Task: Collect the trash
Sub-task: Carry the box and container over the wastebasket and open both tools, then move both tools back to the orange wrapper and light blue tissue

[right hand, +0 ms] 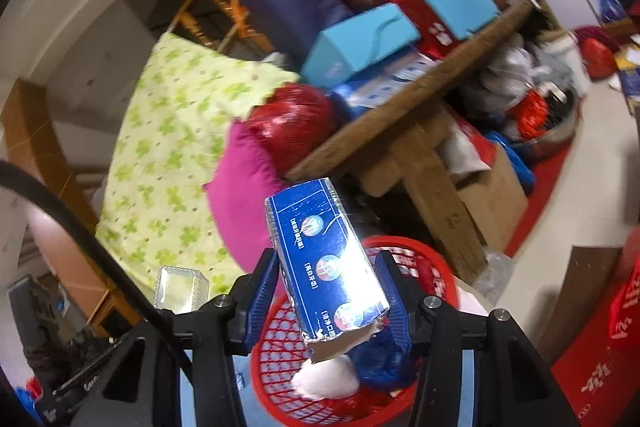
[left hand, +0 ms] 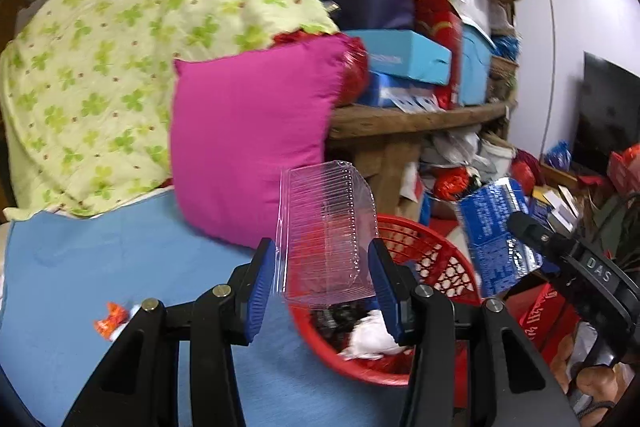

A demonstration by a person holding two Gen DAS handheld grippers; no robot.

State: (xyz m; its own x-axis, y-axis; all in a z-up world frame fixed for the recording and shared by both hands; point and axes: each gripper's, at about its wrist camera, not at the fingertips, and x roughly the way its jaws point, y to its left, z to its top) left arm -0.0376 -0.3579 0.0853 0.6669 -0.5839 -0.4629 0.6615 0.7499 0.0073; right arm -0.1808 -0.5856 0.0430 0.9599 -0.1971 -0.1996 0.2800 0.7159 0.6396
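room: cluttered, boxes piled on a wooden table, pink cushion and quilt on a blue bed
wrapper: orange scrap lying on the bed, far left, not collected yet
left claw: clamped on a clear tray, held right over the basket, probably to drop it in
basket: red, already holds tissue and dark scraps
right claw: gripping a blue carton above the basket, same idea I'd guess

Pale wall, dark television, cluttered wooden table, pink cushion, clover-print quilt, pale floor.
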